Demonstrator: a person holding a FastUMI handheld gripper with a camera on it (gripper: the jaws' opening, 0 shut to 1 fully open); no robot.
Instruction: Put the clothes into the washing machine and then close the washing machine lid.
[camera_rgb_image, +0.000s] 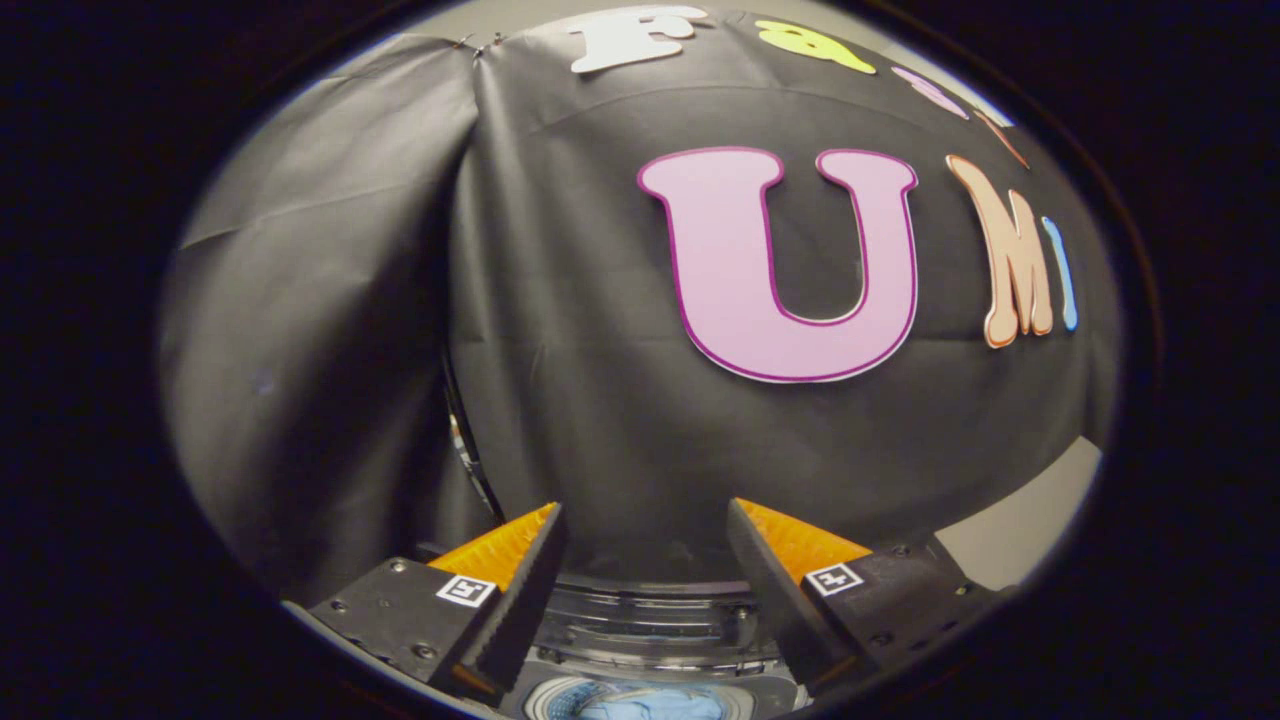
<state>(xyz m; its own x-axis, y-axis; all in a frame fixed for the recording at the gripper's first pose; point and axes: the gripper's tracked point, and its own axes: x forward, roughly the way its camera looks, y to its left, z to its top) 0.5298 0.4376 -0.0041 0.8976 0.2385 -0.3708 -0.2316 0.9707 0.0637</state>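
Overhead, gripper (645, 560) hung wide open, empty, above washing machine (650, 625); blue clothes (650, 705) lay in the drum below, so probably raised for the lid.

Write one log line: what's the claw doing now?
claw: open, holding nothing | washing machine: below fingers, lid open | blue clothes: inside drum | wall: black cloth ahead

No readable text; gripper (645, 520) fingers carry only square markers.
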